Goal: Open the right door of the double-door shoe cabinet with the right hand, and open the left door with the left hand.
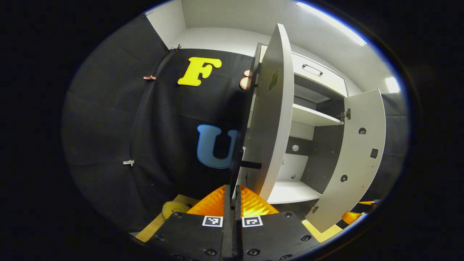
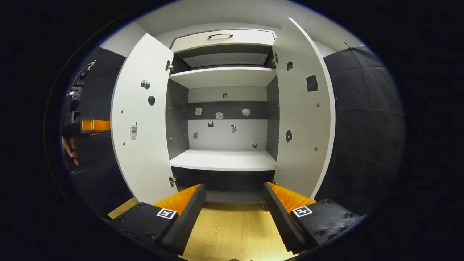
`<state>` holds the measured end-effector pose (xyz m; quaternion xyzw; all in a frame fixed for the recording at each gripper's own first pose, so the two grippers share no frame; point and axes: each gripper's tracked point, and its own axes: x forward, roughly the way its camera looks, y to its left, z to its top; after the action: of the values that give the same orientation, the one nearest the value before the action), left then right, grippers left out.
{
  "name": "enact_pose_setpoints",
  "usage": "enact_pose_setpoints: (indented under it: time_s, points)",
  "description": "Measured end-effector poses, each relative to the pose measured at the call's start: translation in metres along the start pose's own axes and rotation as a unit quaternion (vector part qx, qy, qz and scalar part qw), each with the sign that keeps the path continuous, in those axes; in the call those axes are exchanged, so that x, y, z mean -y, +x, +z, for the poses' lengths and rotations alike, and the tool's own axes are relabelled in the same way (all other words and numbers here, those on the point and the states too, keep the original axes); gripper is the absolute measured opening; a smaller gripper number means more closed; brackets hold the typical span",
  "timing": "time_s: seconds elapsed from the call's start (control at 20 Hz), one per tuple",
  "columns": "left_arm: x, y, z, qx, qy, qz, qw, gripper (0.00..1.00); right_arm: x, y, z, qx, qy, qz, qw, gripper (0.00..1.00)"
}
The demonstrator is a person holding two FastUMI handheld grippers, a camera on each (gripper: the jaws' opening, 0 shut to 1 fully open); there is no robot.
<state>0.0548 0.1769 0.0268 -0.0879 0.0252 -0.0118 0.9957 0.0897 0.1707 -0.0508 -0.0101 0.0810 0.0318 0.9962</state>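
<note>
The white double-door shoe cabinet (image 2: 224, 90) is standing at the centre of the right gripper view, with its pale shelves (image 2: 223, 159) exposed. Its left door (image 2: 139, 119) is swinging out at centre left and its right door (image 2: 302, 108) at centre right, both wide open. At the bottom of that frame, the right gripper (image 2: 233, 210) is hovering over the light wooden floor (image 2: 232, 232), its black-and-orange fingers (image 2: 188, 214) spread wide apart and gripping nothing. In the left gripper view, the left gripper (image 1: 233, 203) is sitting at bottom centre with its fingers pressed together, just below the left door's (image 1: 272, 116) edge and its small black handle (image 1: 250, 165).
</note>
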Motion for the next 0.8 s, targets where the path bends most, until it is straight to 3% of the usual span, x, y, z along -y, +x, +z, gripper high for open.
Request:
enact_pose_setpoints:
  time_s: [0.25,0.55,0.65,0.8]
  points:
    - [0.013,-0.046,-0.001,0.016,0.001,0.018,1.0,0.05,0.015,-0.004,0.014,0.011,0.006,0.022,1.0,0.99]
    - [0.073,-0.073,-0.023,0.016,-0.027,0.025,0.999,0.02,0.052,-0.018,0.031,0.016,0.019,0.036,0.999,0.99]
    - [0.1,-0.078,-0.031,0.011,-0.04,0.014,0.999,0.07,0.065,-0.022,0.037,0.019,0.029,0.039,0.999,0.99]
    - [0.126,-0.087,-0.039,-0.003,-0.041,0.015,0.999,0.24,0.083,-0.025,0.047,0.027,0.037,0.039,0.998,0.99]
